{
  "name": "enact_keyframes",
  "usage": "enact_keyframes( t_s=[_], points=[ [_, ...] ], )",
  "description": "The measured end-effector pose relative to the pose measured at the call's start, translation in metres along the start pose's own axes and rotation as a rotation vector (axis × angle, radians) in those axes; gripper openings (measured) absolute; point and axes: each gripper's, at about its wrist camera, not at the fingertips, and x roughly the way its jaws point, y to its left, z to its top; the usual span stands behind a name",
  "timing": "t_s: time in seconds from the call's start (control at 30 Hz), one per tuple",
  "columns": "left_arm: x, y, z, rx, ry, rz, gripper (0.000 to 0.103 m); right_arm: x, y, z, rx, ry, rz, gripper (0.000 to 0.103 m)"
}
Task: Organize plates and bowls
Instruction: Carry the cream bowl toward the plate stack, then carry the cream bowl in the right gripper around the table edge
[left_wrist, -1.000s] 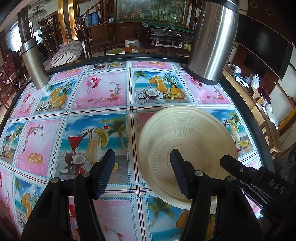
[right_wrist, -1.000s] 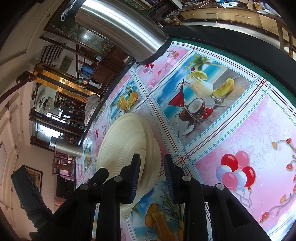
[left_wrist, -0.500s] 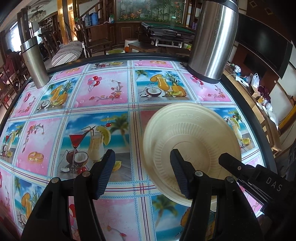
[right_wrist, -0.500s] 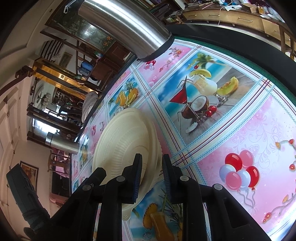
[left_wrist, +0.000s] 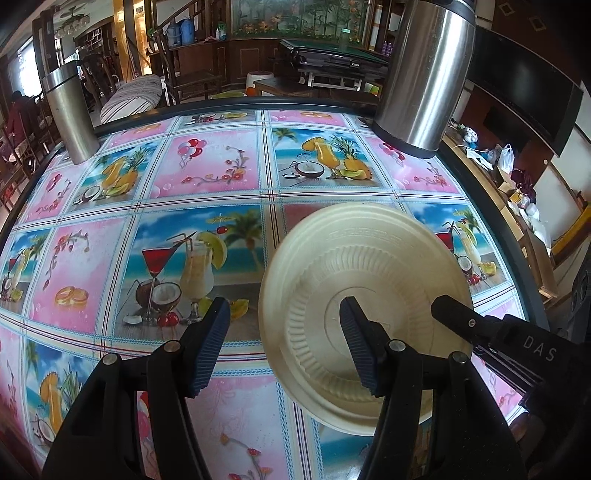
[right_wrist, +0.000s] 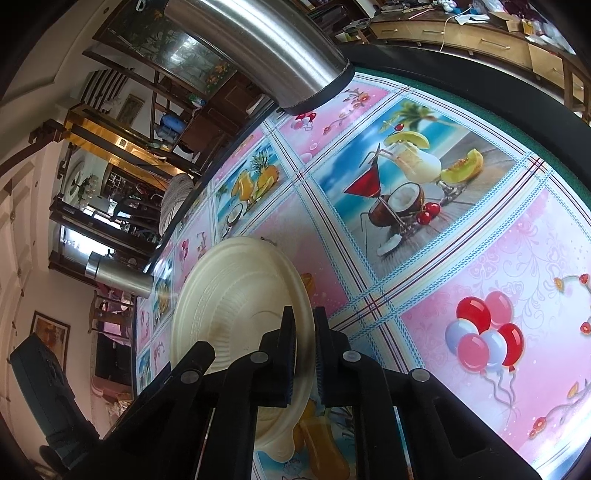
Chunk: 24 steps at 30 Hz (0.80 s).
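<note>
Two claws: both are black, two-fingered and hand-held above a table (left_wrist: 236, 206) covered in a bright cloth of cocktail and balloon pictures.
Plate: one cream, ribbed disposable plate (left_wrist: 369, 258) is upside down and tilted, lifted off the cloth at about 4 o'clock in the left wrist view.
Right claw (right_wrist: 303, 354): its jaws have just been closing and now pinch the plate's rim between them; in the left wrist view this claw (left_wrist: 448, 314) reaches in from 3 o'clock and meets the plate's right edge.
Left claw (left_wrist: 284, 343): its jaws are spread apart with nothing between them; the left finger (left_wrist: 210, 343) is over the cloth, the right finger (left_wrist: 358, 343) is in front of the plate's ribbed underside; whether it touches the plate cannot be told.
Tall steel flask (left_wrist: 424, 74): stands upright on the cloth at 1 o'clock in the left wrist view, well apart from the plate.
Small steel flask (left_wrist: 70, 114): stands upright near the table edge at 10 o'clock.
Background: dark wooden furniture and chairs beyond the table, blurred by the lens.
</note>
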Motion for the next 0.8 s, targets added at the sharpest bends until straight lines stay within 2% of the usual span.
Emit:
enact_keyframes(
  t_s=[0.4,0.8],
  points=[
    [-0.016,0.026,-0.023,-0.018,0.017,-0.009,0.061,0.006,0.012,-0.016,-0.048,0.05,-0.001,0.01],
    [-0.041,0.059,-0.072,-0.067,0.066,-0.033,0.061,0.014,0.034,-0.066,-0.121,0.176,0.005,0.011]
  ],
)
